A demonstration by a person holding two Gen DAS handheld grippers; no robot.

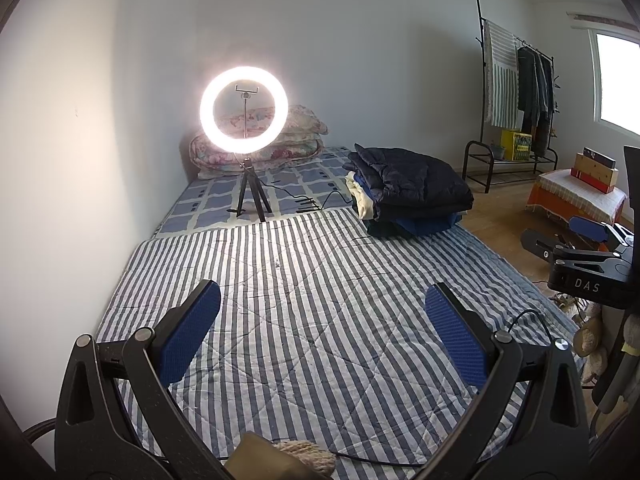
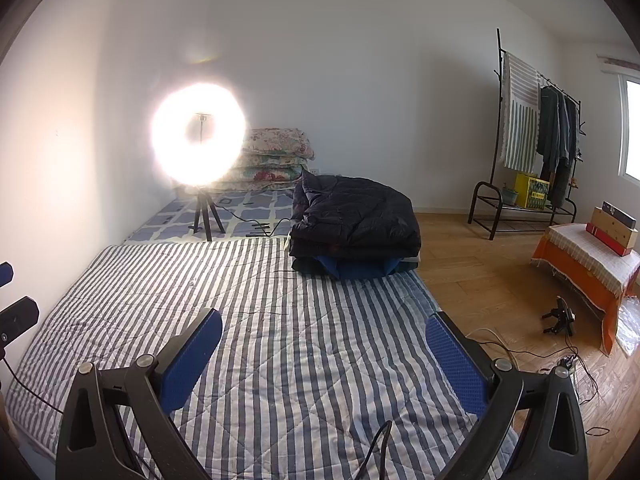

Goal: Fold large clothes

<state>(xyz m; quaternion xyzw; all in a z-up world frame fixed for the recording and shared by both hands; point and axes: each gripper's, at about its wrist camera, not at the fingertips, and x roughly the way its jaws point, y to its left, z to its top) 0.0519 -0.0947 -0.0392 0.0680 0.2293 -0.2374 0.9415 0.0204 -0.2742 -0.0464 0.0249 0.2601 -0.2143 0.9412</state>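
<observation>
Folded clothes point(image 2: 352, 232) sit stacked on the striped bed point(image 2: 280, 340); both grippers point(image 1: 322, 332) point(image 2: 324, 356) gape empty.

The ring light point(image 1: 243, 108) is the strongest source in both views. In the right wrist view it blooms into heavy glare point(image 2: 199, 134) and washes the wall beside it. Below it, the striped quilt point(image 1: 304, 280) is brightly lit. Right of the ring light, a window point(image 1: 618, 80) is overexposed. Fisheye distortion bends the edges, and the corners are dark.
</observation>
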